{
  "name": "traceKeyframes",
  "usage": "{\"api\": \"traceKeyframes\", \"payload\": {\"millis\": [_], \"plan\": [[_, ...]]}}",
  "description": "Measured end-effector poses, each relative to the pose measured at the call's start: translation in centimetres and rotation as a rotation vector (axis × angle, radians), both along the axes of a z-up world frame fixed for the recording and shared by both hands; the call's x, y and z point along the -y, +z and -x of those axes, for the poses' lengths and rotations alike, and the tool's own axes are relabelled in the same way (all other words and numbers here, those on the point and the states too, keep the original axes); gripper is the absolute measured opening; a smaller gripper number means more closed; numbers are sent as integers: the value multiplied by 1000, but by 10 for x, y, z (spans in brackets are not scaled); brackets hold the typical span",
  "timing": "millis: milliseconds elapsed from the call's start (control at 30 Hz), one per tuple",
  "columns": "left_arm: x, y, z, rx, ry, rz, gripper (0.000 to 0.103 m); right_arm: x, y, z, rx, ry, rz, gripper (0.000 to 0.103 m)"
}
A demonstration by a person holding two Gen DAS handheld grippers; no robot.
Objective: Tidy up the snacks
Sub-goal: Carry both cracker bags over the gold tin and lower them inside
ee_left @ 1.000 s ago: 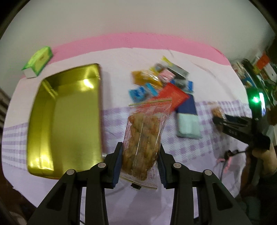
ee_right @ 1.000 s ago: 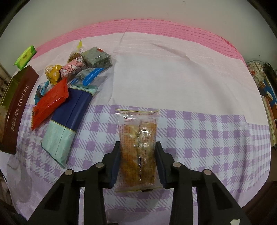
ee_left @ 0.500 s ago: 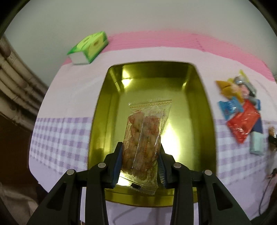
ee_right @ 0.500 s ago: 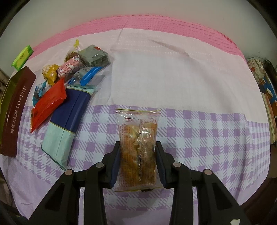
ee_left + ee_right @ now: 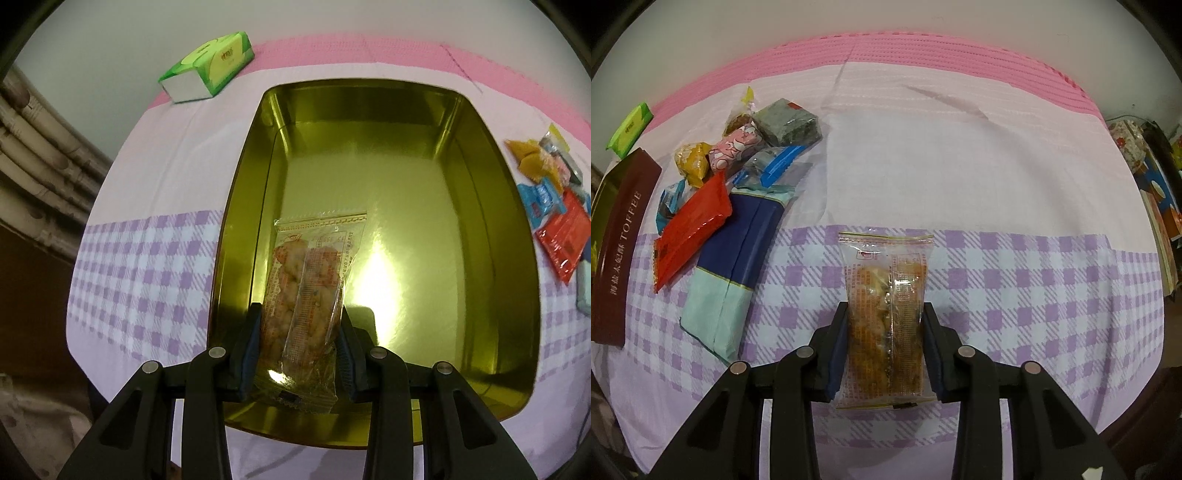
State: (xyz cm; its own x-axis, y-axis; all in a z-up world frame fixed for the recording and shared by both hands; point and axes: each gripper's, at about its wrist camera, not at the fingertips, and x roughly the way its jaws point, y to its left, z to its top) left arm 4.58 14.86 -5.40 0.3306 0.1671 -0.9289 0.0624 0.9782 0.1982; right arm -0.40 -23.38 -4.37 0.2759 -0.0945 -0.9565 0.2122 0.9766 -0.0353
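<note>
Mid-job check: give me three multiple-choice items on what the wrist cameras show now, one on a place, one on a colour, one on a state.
1. Where is the left gripper holding its clear snack packet?
A. Over the gold tin
B. Over the tissue pack
C. Over the snack pile

2. What colour is the flat packet lying on the navy and mint pack?
A. Green
B. Red
C. White

3. What is the state of the right gripper?
A. Open and empty
B. Shut on a clear snack packet
C. Shut on a toffee box

Answers: 1 A, the gold tin fills the view behind the packet; 2 B, it is bright red; 3 B, both pads press the second packet.
</note>
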Motion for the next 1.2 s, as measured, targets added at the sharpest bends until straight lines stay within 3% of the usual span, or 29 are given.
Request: {"api": "traceKeyframes", "payload": {"millis": [400,567,733,933,1200], "plan": [[-2,-4,2,-4,1,14,39,-16,35,7,66,11,8,33],[-8,13,3,45,16,79,44,-35,56,0,109,46,-35,33],[-19,43,11,161,46,145,53,-79,70,-16,141,138,-111,33],[-53,65,23,267,209,111,55,-153,79,-41,152,275,-192,33],[-93,53,41,243,354,92,55,-240,77,-63,137,381,-261,33]]}}
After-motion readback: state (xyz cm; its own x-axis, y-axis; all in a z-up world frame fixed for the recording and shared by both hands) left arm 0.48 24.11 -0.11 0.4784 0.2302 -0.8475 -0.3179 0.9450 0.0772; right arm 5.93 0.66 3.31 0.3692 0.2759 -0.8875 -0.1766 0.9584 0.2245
